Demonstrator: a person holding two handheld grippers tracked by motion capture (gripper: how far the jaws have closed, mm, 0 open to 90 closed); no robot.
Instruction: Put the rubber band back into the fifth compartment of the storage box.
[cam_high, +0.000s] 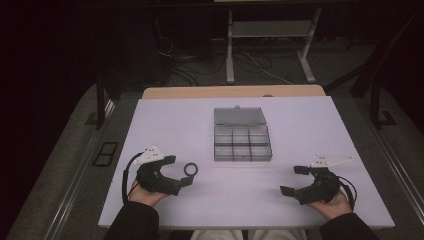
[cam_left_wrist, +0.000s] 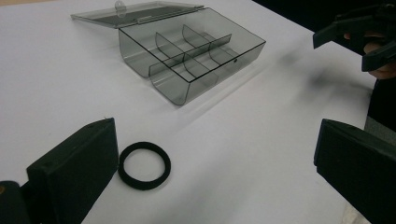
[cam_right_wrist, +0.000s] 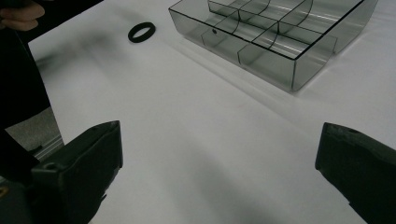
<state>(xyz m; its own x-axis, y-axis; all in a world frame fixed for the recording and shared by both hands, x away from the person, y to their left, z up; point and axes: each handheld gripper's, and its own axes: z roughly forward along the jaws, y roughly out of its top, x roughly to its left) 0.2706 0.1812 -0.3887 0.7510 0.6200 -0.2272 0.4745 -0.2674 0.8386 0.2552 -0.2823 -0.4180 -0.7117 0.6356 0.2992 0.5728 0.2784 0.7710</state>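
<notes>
Left claw (cam_high: 181, 170) and right claw (cam_high: 295, 180) gape wide

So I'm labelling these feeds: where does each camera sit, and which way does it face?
High view: above the person's side, looking forward and down on the table; forearms, hands, both grippers show.
Left gripper view: on the left gripper, facing the ring and box; its fingers show.
Right gripper view: on the right gripper, facing the box; its fingers show.
All share ring and box.

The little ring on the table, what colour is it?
The ring is black, and it shows best in the left gripper view.
</notes>
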